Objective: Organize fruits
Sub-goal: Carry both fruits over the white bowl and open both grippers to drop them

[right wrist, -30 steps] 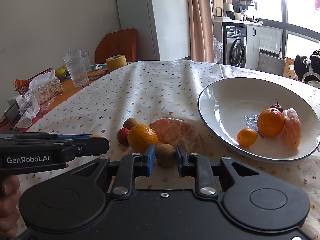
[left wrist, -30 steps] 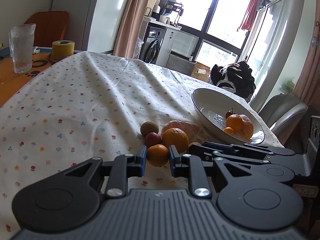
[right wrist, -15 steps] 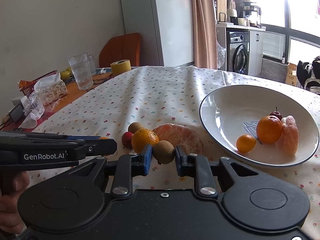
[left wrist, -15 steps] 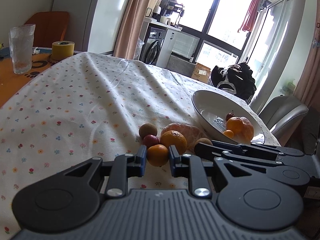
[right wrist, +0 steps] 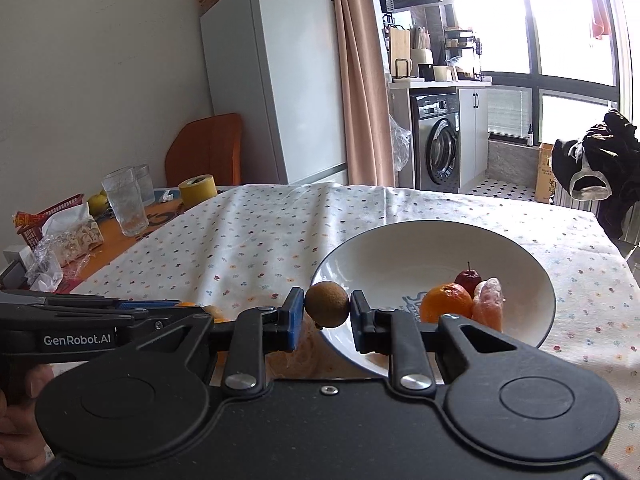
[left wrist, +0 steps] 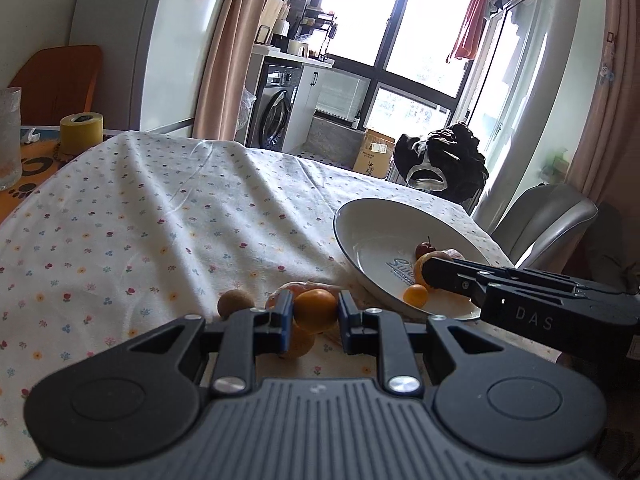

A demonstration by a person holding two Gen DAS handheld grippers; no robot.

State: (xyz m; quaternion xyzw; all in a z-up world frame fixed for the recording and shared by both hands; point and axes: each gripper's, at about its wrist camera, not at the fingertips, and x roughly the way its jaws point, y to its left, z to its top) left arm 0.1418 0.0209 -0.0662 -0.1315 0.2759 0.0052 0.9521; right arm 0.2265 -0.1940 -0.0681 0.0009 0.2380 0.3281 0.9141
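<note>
On the far left, well away from both tools, a ribbed glass [right wrist: 125,205] and a roll of yellow tape [left wrist: 81,131] stand on the bare orange part of the table, beyond the flowered tablecloth [left wrist: 168,216].

The left gripper [left wrist: 312,320] is pinching a small orange [left wrist: 315,310] across its middle, lifted clear of the cloth. Just left of its left finger lies a brown kiwi-like fruit [left wrist: 235,302]. Directly below and behind the held fruit sit a larger orange [left wrist: 298,345] and a peeled citrus [left wrist: 304,286], both partly hidden by the fingers.

The right gripper [right wrist: 326,314] is closed on a second round brown fruit [right wrist: 327,303], held at its widest girth, with the near rim of the white bowl [right wrist: 400,236] right behind it. Whether the fruit hangs over the rim or just short of it cannot be told. Inside the bowl, ahead and to the right of this gripper, lie an orange [right wrist: 446,302], a small red fruit [right wrist: 467,278] and a peeled pink segment [right wrist: 489,304]; the left wrist view adds a tiny orange fruit [left wrist: 416,294].

Both held fruits look light and firm but round and smooth, so they would likely roll or squirt out unless gripped across the equator, as now. The peeled citrus seems soft and tearable; it would want a gentle squeeze on its broad sides.
</note>
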